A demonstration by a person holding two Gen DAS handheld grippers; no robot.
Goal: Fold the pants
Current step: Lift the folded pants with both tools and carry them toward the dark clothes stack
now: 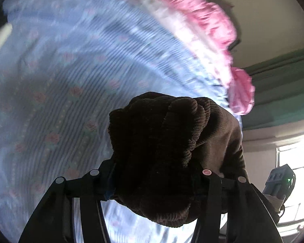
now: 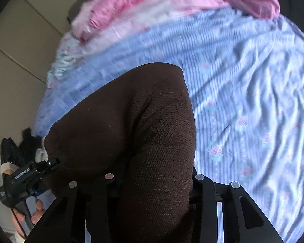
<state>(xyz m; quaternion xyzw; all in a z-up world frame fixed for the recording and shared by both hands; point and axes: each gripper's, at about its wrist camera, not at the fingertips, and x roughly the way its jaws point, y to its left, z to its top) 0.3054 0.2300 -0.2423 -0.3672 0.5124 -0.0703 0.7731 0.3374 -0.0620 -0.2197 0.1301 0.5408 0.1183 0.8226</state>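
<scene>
Dark brown knit pants [image 1: 162, 151] are bunched between the fingers of my left gripper [image 1: 152, 184], which is shut on the ribbed band and holds it above the bed. My right gripper [image 2: 152, 184] is shut on another part of the same pants [image 2: 131, 125], whose cloth stretches up and left and covers the fingertips. The left gripper also shows at the lower left of the right wrist view [image 2: 28, 174], held by a hand and clamped on the pants' edge. The right gripper shows at the right edge of the left wrist view [image 1: 279, 182].
A blue striped bedsheet with roses [image 1: 60, 81] [image 2: 253, 101] lies below the pants. A pink and white quilt [image 1: 202, 20] [image 2: 152, 6] lies crumpled along the bed's far side. A beige wall [image 2: 20, 50], green curtain [image 1: 283, 93] and bright window [image 1: 298, 162] lie beyond.
</scene>
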